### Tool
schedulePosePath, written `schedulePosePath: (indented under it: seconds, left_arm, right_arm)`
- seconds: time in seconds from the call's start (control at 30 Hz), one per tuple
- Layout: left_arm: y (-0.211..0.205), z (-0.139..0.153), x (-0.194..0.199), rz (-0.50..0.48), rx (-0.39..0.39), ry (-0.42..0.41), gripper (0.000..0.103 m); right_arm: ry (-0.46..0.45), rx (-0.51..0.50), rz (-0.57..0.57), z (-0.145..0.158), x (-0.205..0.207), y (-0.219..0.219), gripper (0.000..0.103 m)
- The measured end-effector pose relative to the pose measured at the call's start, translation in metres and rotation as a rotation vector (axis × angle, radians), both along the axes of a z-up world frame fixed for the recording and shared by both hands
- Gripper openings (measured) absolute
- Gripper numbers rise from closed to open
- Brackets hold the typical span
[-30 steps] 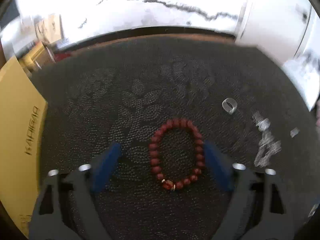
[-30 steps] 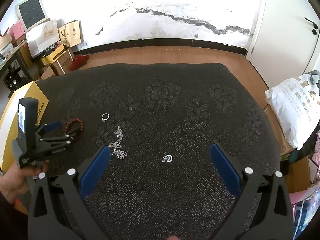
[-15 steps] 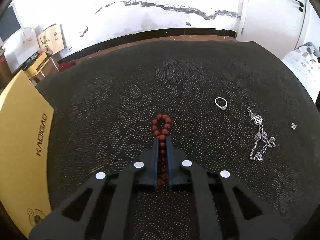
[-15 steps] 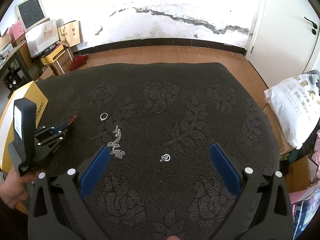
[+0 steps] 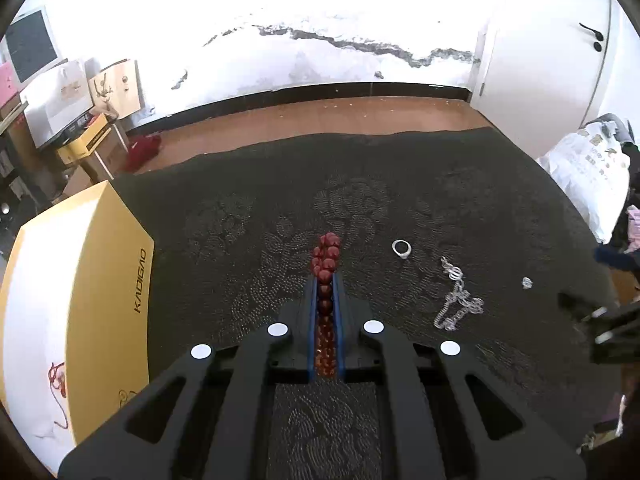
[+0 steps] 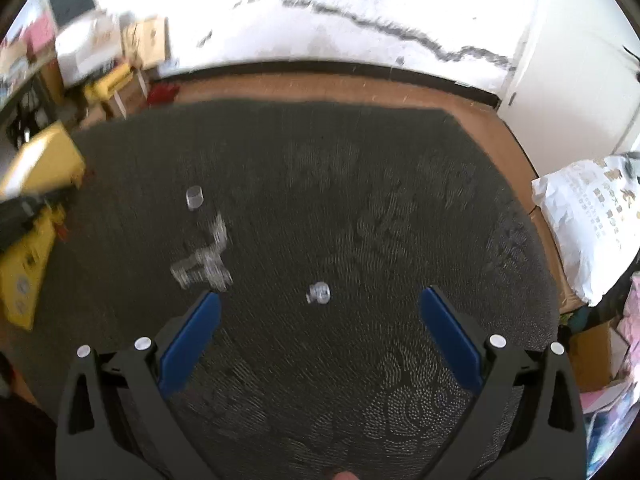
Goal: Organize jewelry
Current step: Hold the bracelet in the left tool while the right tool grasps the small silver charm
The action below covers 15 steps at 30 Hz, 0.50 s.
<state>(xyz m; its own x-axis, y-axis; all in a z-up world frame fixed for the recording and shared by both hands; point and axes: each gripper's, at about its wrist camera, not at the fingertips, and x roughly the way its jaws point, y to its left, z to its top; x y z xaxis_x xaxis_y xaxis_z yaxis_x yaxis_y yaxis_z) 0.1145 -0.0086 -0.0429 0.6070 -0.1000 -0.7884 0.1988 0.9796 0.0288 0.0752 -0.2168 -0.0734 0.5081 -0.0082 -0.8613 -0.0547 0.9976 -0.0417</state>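
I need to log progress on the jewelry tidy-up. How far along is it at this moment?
Early on: nothing looks put away yet. In hand: the left gripper is shut on the red bead bracelet, beside the yellow box. Left on the dark cloth: the silver ring, the silver chain and a small silver piece. The right gripper is open, holding nothing.

This looks like a lived-in room of a home. A dark cloth with a flower pattern (image 5: 400, 184) covers the counter. Behind it are a wooden floor (image 5: 320, 116) and a cracked white wall (image 5: 320, 40). Left of the cloth stand cardboard boxes (image 5: 116, 88) and an old monitor (image 5: 30, 46); right of it, a white door (image 5: 560, 40).
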Motion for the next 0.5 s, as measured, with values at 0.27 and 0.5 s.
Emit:
schedulePosePath:
  seconds: [0.27,0.5]
  left_arm:
    - [-0.012,-0.002,0.005,-0.03,-0.026,0.031,0.007]
    - [-0.002,-0.001,0.009,-0.017,-0.045,0.037,0.007]
  right_arm:
    - [0.112,-0.046,-0.017,-0.057,0.014,-0.005,0.097]
    - [0.08,0.041,-0.067,-0.069,0.024,-0.016,0.097]
